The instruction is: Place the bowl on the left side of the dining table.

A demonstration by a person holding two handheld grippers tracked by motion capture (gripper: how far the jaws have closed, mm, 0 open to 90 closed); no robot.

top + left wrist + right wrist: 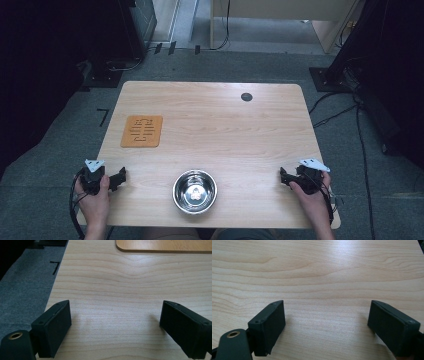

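Observation:
A shiny metal bowl [195, 191] stands near the front edge of the wooden table [220, 130], midway between my hands. An orange-brown trivet [142, 131] with cut slots lies flat at the table's left; its near edge [165, 246] runs along the top of the left gripper view. My left gripper [120, 176] rests at the front left corner, open, with bare wood between its jaws [115, 327]. At the front right, my right gripper [283, 176] is open too, over bare wood [327, 325]. Both point inward over the table.
A small dark round grommet [246, 97] sits in the tabletop at the back right. Grey carpet [22, 290] lies beyond the table's left edge. Cables [350, 110] run over the floor at the right, and dark equipment stands at both sides.

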